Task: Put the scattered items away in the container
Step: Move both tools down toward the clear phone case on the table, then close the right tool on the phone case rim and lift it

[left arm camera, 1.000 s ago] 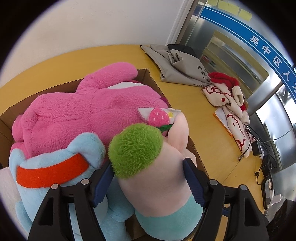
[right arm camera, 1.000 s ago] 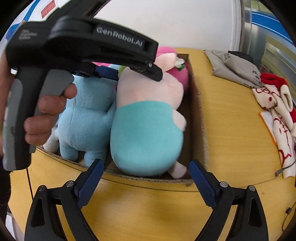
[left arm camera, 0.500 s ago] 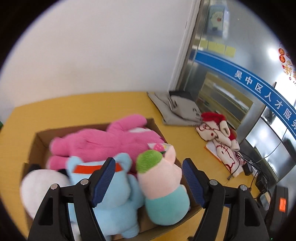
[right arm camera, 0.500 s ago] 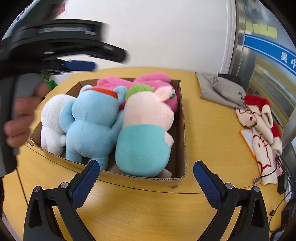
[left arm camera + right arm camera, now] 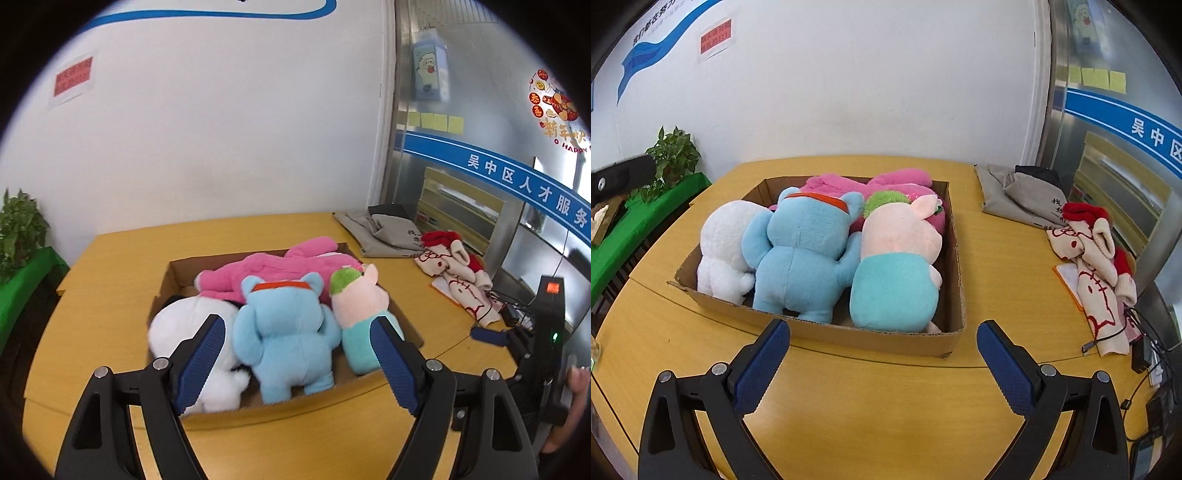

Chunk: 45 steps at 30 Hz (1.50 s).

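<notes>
A shallow cardboard box [image 5: 879,338] [image 5: 177,273] stands on the yellow table and holds several plush toys: a white one [image 5: 727,236] [image 5: 181,328], a light blue one with an orange band [image 5: 801,254] [image 5: 284,325], a pink pig with green hair and teal bottom [image 5: 897,258] [image 5: 360,306], and a large pink one [image 5: 886,184] [image 5: 280,266] behind them. My left gripper [image 5: 297,332] is open and empty, raised above the box's near side. My right gripper [image 5: 882,334] is open and empty, in front of the box's near wall.
A grey folded cloth [image 5: 1019,195] and a red-and-cream patterned cloth [image 5: 1097,258] lie on the table to the right. Cables and chargers [image 5: 1145,354] lie at the right edge. A potted plant [image 5: 674,155] stands on a green surface at left. The right hand-held gripper shows at the right of the left wrist view [image 5: 546,347].
My left gripper let go of the pink pig and drew up and back from the box. My right gripper also drew back. The pig now rests in the box.
</notes>
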{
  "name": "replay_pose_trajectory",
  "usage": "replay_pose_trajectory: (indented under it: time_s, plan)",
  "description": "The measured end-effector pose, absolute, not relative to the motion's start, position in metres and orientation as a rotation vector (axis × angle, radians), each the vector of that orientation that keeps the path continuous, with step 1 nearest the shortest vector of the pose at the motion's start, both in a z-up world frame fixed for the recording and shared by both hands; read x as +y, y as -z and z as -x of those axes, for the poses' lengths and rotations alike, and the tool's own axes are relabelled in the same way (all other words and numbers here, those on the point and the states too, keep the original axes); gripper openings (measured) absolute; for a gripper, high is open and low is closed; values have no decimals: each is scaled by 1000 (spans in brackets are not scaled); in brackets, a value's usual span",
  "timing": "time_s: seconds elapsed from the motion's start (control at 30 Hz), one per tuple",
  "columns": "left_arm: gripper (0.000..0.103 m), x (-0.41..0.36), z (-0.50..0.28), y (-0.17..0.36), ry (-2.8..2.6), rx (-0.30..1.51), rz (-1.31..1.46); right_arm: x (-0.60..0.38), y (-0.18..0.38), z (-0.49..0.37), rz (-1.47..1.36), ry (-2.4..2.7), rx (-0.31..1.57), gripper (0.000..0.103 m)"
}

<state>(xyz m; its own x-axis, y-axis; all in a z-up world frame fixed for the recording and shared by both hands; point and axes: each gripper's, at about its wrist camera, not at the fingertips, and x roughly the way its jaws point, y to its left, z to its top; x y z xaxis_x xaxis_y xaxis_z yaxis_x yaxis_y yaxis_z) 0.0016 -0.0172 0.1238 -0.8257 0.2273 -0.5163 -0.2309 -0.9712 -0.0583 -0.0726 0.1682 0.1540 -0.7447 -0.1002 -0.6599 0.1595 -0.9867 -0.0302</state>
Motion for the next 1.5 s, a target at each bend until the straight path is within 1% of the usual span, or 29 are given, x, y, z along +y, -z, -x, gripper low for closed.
replay_pose_trajectory:
  time_s: [0.1, 0.23, 0.37, 0.57, 0.73, 0.87, 0.97, 1.03, 1.07, 1.13, 1.2, 1.23, 1.3, 1.33, 1.37, 1.4, 1.43, 1.47, 1.5]
  plan:
    - [81, -24, -28, -121, -2787, 1, 787, 167, -158, 54, -1033, 2813, 164, 103]
    - [81, -33, -59, -103, -2786, 3, 845, 168, -149, 26, -1052, 2779, 150, 103]
    - [81, -41, -88, -71, -2785, 43, 930, 158, -113, -7, -1162, 2656, 148, 103]
    - [81, -67, -121, -21, -2777, 0, 1086, 134, -49, -60, -1288, 2486, 119, 103]
    - [81, -85, -136, 16, -2757, 1, 1216, 113, -23, -83, -1312, 2402, 137, 103]
    - [78, -97, -142, 40, -2779, -25, 1315, 92, -12, -92, -1299, 2391, 131, 100]
    - [76, -103, -145, 59, -2740, -81, 1384, 81, -5, -94, -1314, 2372, 86, 98]
    - [74, -102, -148, 73, -2714, -80, 1429, 73, 0, -97, -1328, 2357, 112, 98]
    - [71, -102, -150, 79, -2702, -77, 1451, 68, 4, -98, -1337, 2349, 141, 98]
    - [61, -101, -149, 89, -2683, -80, 1493, 60, 11, -99, -1353, 2330, 199, 90]
    - [47, -102, -148, 100, -2663, -103, 1543, 54, 11, -100, -1332, 2342, 263, 80]
    - [45, -103, -149, 104, -2665, -113, 1554, 53, 11, -100, -1326, 2346, 284, 77]
    - [43, -101, -151, 105, -2675, -100, 1553, 55, 10, -98, -1316, 2349, 286, 66]
    - [41, -99, -151, 105, -2674, -90, 1551, 57, 9, -97, -1314, 2350, 282, 62]
    - [37, -96, -152, 104, -2667, -86, 1549, 59, 10, -96, -1314, 2351, 276, 56]
    - [31, -94, -153, 104, -2659, -82, 1550, 60, 10, -94, -1317, 2352, 268, 51]
    - [26, -91, -153, 104, -2643, -83, 1548, 62, 9, -92, -1320, 2353, 257, 48]
    - [13, -88, -153, 103, -2619, -92, 1545, 64, 10, -89, -1322, 2353, 247, 43]
    - [9, -85, -153, 103, -2603, -103, 1543, 66, 9, -88, -1323, 2352, 238, 36]
